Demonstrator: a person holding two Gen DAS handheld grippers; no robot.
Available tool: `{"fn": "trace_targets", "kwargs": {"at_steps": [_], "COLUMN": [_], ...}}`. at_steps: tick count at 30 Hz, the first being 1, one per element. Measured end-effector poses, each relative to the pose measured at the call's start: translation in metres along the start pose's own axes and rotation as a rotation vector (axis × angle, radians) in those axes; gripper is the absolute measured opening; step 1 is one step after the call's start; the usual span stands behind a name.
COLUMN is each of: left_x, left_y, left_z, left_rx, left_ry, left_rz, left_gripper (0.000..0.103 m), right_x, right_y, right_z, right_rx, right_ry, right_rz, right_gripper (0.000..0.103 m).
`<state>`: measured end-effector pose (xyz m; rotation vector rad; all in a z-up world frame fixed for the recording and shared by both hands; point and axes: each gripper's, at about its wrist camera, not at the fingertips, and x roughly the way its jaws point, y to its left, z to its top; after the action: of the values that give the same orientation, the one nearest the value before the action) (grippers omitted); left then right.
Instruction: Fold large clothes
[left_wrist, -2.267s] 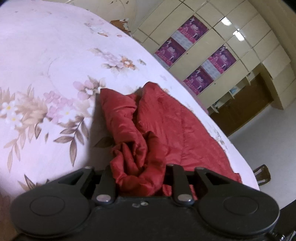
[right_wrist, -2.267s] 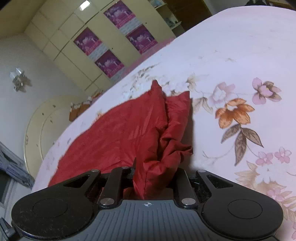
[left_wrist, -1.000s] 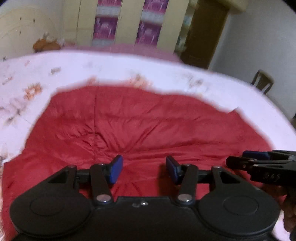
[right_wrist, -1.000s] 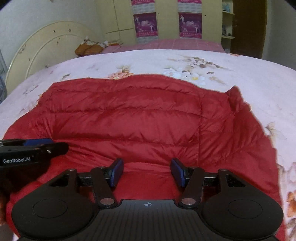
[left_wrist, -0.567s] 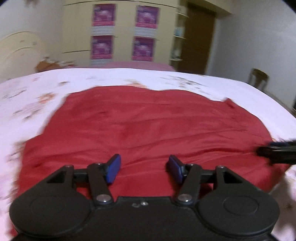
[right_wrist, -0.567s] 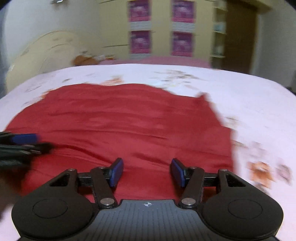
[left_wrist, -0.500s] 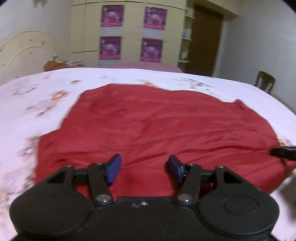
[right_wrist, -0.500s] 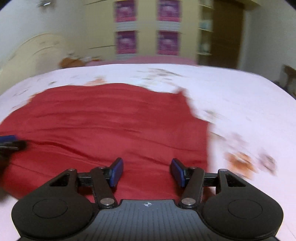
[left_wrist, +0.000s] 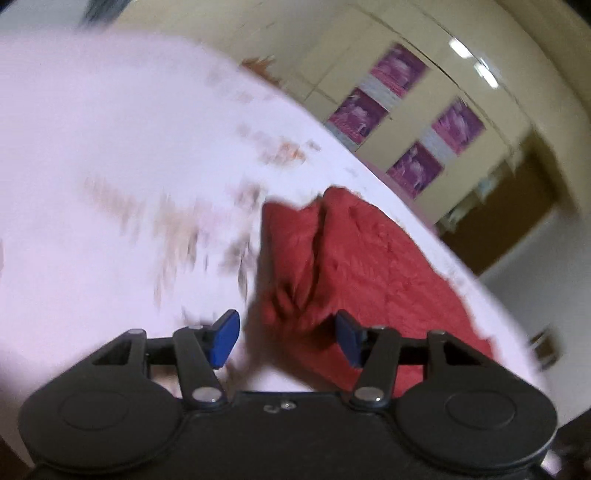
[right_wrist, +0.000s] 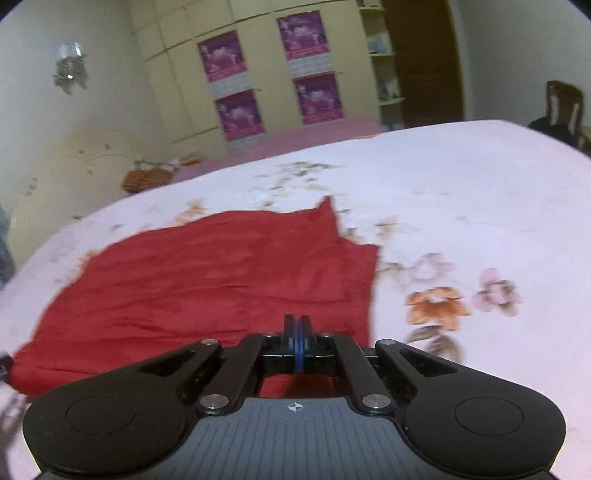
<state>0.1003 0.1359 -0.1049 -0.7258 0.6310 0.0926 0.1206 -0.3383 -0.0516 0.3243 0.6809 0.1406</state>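
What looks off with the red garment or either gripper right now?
The right gripper has just snapped shut, pads together with no fabric between them, over the red garment. The garment's end by the open left gripper is bunched, not flat. Nothing looks damaged.

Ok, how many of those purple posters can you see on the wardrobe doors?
4, in a two-by-two block on the wardrobe doors behind the bed: upper left, upper right, lower left, lower right. None looks hidden.
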Motion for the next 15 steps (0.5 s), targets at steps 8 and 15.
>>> {"fn": "trace_targets", "kwargs": {"at_steps": [8,15], "left_x": [0.061,0.089], "left_y": [-0.004,-0.003], "left_z": [0.008,0.017], "left_rx": [-0.16,-0.176], "left_ry": [0.029,0.032], "left_rz": [-0.122,-0.175], "left_gripper": [0.053,0.024], "right_x": [0.049,0.111], "right_y": [0.083,0.126], "right_z": [0.014,0.018], "right_rx": [-0.055,-0.084], "right_ry": [0.074,0.145], "right_rz": [0.143,0.158], "right_gripper": [0.0,0.0]}}
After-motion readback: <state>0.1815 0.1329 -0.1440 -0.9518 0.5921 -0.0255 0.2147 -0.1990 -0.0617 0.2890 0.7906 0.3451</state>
